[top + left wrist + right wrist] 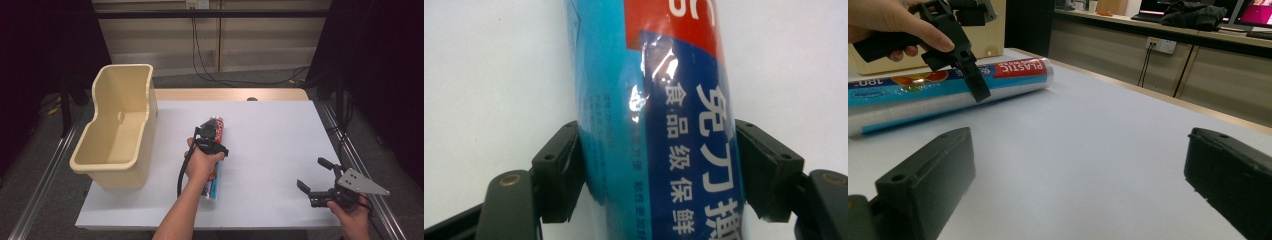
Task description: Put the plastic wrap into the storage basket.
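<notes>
A plastic wrap roll (212,188), blue with a red label end, lies lengthwise on the white table top (280,130) near the middle. My left gripper (208,133) comes down over it from above, and in the left gripper view its jaws press on both sides of the plastic wrap roll (659,125), so my left gripper (656,172) is shut on it. The roll still rests on the table. My right gripper (312,173) hovers open at the front right, well apart from the roll (948,87), with nothing between its fingers (928,185).
A tall beige plastic bin (107,165) stands at the table's left edge, open and with nothing in it. Bare white surface stretches between the roll and my right gripper. Cables hang behind the far edge of the table.
</notes>
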